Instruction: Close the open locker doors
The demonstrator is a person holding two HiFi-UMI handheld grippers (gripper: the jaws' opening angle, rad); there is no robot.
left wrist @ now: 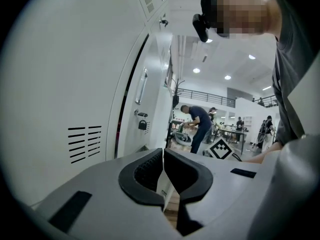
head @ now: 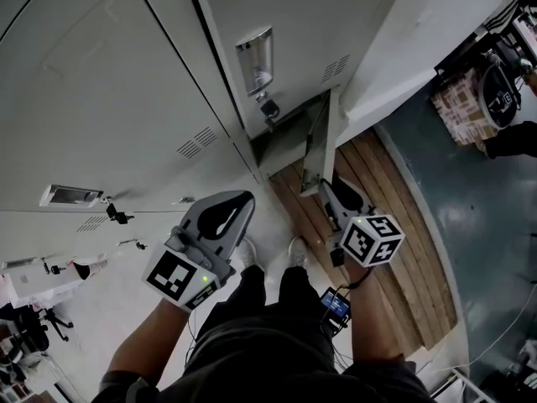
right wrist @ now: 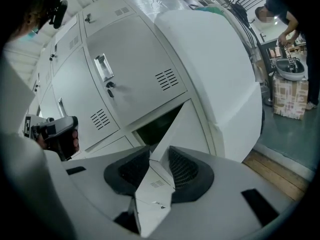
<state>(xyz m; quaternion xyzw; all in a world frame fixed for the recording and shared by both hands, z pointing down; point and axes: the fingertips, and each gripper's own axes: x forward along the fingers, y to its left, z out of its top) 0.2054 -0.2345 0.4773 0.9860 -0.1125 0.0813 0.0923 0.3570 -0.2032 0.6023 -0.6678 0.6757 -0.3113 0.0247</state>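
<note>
A low grey locker door (head: 317, 145) stands open at the bottom of the locker bank, with its dark compartment (head: 284, 138) showing behind it. My right gripper (head: 329, 190) is at the door's free edge. In the right gripper view the door panel (right wrist: 186, 126) runs down between the jaws of my right gripper (right wrist: 159, 159), which are closed on its thin edge. My left gripper (head: 237, 200) hangs apart from the lockers, in front of my left leg. The left gripper (left wrist: 163, 156) has its pads together with nothing between them.
Closed locker doors (head: 109, 99) fill the left, one with a metal handle (head: 254, 57) and a small lock (head: 268, 109). A white column (head: 419, 40) flanks the open door. Wooden planking (head: 394, 225) lies underfoot; a patterned box (head: 461, 103) and people (left wrist: 197, 124) stand further off.
</note>
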